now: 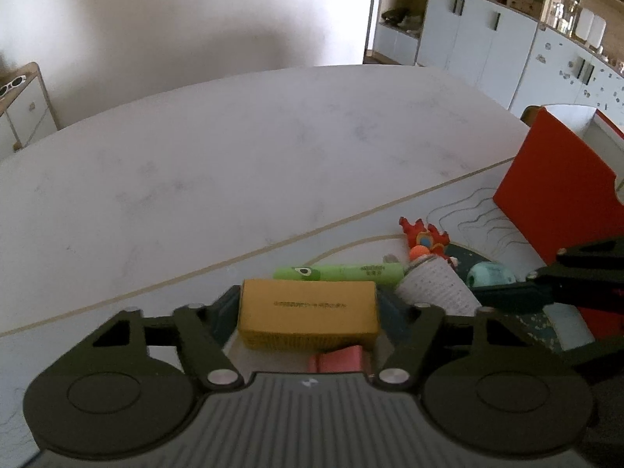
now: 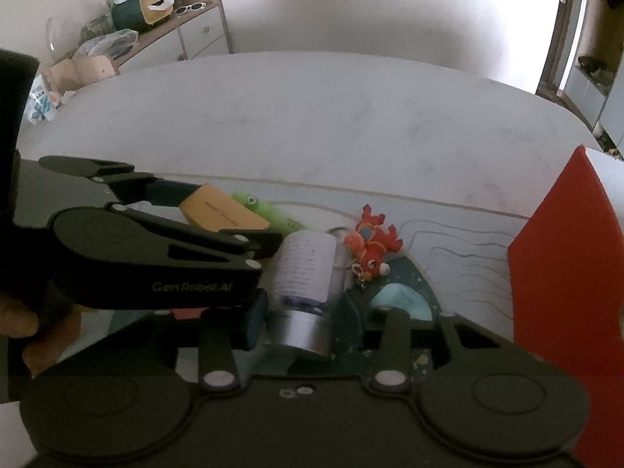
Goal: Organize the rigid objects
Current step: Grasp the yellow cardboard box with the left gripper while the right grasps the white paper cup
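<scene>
My left gripper is shut on a small yellow box, held just above the table; the box also shows in the right wrist view. Behind it lies a green tube. My right gripper is around a silver cylinder with a white label, the pads close to its sides; whether they grip it I cannot tell. The cylinder shows in the left wrist view. A red plush fish keychain and a teal object lie beside it.
A red box with a white inside stands open at the right on the white marble table. A pink item lies under my left gripper. A dark round mat lies under the objects.
</scene>
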Demonstrator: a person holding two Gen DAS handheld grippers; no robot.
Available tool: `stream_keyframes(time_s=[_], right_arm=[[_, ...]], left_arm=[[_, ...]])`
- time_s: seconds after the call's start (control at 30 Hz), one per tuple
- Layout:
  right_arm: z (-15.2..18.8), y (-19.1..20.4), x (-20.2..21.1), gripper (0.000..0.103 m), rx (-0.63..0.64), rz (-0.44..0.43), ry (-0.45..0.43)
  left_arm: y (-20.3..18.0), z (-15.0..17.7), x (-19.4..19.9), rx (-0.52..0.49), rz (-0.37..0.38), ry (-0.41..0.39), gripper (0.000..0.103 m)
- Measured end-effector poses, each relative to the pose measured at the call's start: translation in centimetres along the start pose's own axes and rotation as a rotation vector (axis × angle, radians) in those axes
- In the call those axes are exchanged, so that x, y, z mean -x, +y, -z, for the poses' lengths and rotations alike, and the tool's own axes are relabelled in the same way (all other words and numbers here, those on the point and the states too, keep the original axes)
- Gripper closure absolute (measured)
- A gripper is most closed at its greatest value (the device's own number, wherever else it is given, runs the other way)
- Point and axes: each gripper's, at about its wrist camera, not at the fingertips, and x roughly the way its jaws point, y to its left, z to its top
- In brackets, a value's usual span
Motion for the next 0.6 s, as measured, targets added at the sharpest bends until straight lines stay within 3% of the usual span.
stream_keyframes(time_s=[0.3,0.6], right_arm=[[0.4,0.1,2.2,0.063,-0.025,-0.001,-0.035],[0.5,-1.0,5.7,0.063,-0.056,-0.008,-0.051]], left_arm=[[-0.3,0.0,0.7,0.026,-0.016,-0.010,0.033],[-0.5,-0.5,4.0,0.064,-0.009,-0.051,0.033]])
